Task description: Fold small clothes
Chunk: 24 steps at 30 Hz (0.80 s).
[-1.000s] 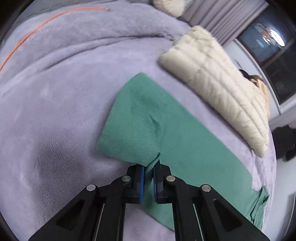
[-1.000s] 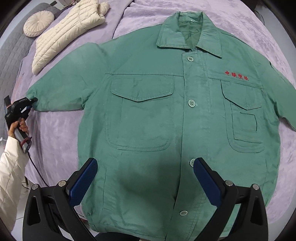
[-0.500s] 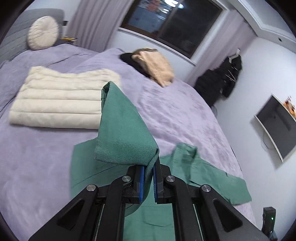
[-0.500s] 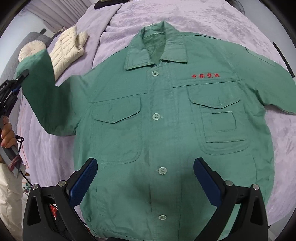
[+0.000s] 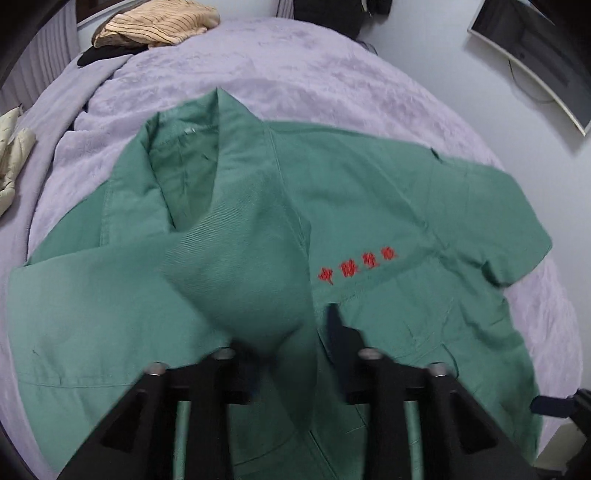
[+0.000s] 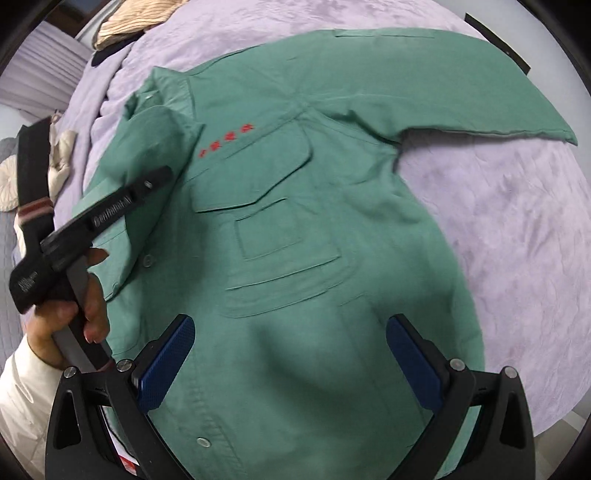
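A green button-front jacket (image 5: 406, 206) with red embroidery (image 5: 356, 264) lies face up on a lilac bedspread (image 5: 295, 62). One sleeve (image 5: 243, 280) is folded across the chest beside the collar. My left gripper (image 5: 288, 343) hangs over it with its jaws opening. The sleeve end still lies between them, pressed by neither pad. In the right wrist view the left gripper (image 6: 162, 177) rests over that folded sleeve (image 6: 147, 140), held by a hand (image 6: 74, 314). My right gripper (image 6: 288, 347) stands open above the jacket's lower front (image 6: 295, 258), holding nothing. The other sleeve (image 6: 461, 92) lies spread out.
A striped beige garment (image 5: 155, 26) on a black item (image 5: 99, 55) lies at the bed's far end. A cream puffer jacket (image 5: 11, 162) sits at the left edge, near a round cushion (image 6: 7, 184). A screen (image 5: 535, 55) hangs on the right wall.
My left gripper carried the sleeve from the outstretched side up and across onto the chest, and its jaws have parted. The right gripper shifted toward the pocket side of the jacket, staying open.
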### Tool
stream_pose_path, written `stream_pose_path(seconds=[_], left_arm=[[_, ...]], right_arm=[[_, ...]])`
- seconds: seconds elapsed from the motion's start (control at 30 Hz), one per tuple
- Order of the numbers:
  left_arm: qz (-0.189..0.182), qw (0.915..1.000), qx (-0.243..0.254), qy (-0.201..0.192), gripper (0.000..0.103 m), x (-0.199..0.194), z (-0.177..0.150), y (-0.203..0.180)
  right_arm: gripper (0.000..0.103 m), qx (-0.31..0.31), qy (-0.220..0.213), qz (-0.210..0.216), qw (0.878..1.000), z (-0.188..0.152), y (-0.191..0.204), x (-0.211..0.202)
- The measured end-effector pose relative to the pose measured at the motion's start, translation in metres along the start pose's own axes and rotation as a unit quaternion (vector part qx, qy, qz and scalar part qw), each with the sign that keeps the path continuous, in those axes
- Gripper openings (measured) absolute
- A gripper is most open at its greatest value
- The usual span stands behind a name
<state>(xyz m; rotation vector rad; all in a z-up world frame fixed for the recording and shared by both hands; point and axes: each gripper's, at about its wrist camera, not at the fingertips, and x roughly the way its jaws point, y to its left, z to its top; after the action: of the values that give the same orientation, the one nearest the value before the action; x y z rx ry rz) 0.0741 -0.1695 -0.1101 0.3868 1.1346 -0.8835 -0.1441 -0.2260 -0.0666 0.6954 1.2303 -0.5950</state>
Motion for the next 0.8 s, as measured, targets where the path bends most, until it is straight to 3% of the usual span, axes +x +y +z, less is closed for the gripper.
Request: stream_pose_path(seconds=[0.03,0.07,0.27,0.4,0.5,0.67,0.8], left_arm=[[0.015,0.9999,-0.004,0.0,0.087,-0.002,-0.003,-0.001],[0.022,0.9996,-0.008,-0.015,0.09,-0.01,-0.007,0.001],[0.021,0.9984,-0.018,-0.05,0.09,-0.062,-0.02,0.037],[0.077,0.9946,-0.034,-0.06,0.09,-0.08,-0.021,0.097],[0.134,0.9874,-0.074,-0.038,0.09,-0.073,-0.024,0.153],[0.166,0.9689,-0.182,0.026,0.09,-0.033,-0.028,0.241],[0.158,0.9616,-0.219,0.049,0.09,-0.005,-0.031,0.27]], right_arm=[[0.103,0.001,0.0,-0.001,1.0,0.002,-0.003,0.001],[0.103,0.0,-0.002,-0.001,1.0,0.004,-0.005,0.001],[0.103,-0.059,-0.022,-0.011,0.998,0.022,0.032,0.01],[0.103,-0.121,-0.036,-0.003,0.992,0.034,0.078,0.025],[0.103,-0.168,-0.047,-0.01,0.985,0.038,0.117,0.039],[0.103,-0.277,-0.07,-0.076,0.955,0.037,0.185,0.083],[0.103,-0.307,-0.108,-0.158,0.932,0.052,0.199,0.106]])
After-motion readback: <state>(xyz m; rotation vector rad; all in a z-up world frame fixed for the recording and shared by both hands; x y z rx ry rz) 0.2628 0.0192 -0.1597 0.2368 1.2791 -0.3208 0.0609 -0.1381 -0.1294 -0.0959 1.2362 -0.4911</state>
